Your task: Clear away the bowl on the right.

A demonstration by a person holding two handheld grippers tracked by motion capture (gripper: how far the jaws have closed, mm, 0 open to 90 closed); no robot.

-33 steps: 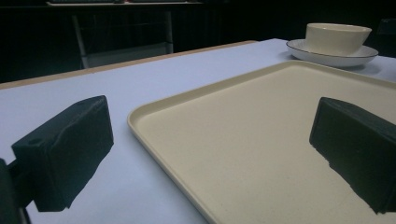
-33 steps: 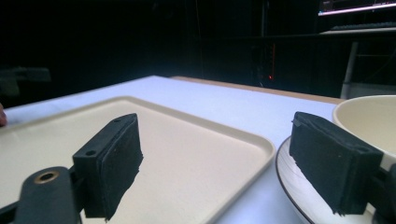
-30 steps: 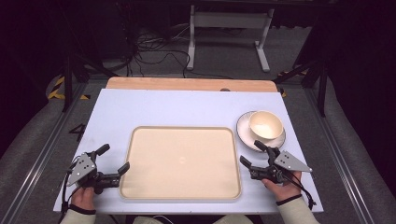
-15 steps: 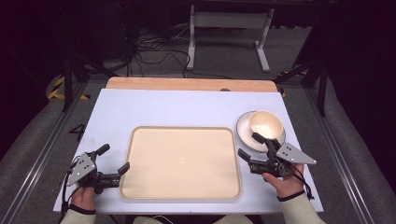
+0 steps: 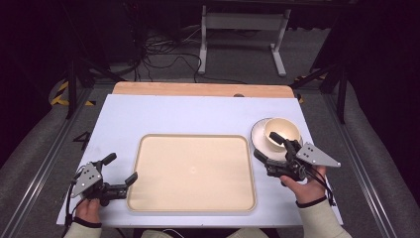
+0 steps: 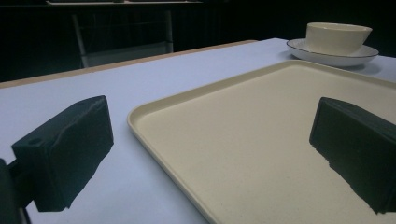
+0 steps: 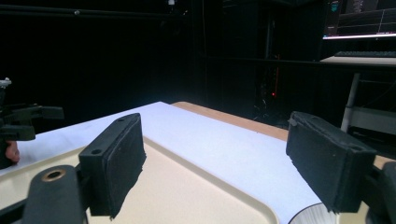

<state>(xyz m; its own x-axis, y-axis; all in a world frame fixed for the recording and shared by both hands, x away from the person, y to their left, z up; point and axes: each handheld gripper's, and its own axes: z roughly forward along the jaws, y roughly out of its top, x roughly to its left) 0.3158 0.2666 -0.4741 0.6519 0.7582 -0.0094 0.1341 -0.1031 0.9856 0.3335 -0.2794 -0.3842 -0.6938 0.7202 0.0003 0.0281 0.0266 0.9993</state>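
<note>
The right claw [image 5: 272, 146] hangs above the near-left edge of the plate [image 5: 258, 135], which sits on the bench [image 5: 198, 114] just right of the tray [image 5: 193, 171]. The bowl [image 5: 282, 131] stands upright in the plate. The claw's jaws stand wide apart with nothing between them. In the high view one jaw lies over the bowl's near rim and the other over the plate's near-left edge; whether either touches the crockery cannot be told from there. In the right gripper view the two black jaws [image 7: 219, 158] frame the tray's far corner [image 7: 224, 196] and the bare bench beyond, and a sliver of the plate's rim [image 7: 310, 215] shows low down by the right jaw, so the plate lies beneath and a little to one side of the gap. The right hand [image 5: 307, 186] holds the gripper's body near the bench's front edge. The left claw [image 5: 121, 169] rests low at the tray's near-left corner, released, its jaws apart and empty; one jaw reaches over the tray's left rim. In the left gripper view [image 6: 205, 154] the bowl [image 6: 337, 37] and plate [image 6: 334, 55] stand well away, across the tray [image 6: 261, 140].
</note>
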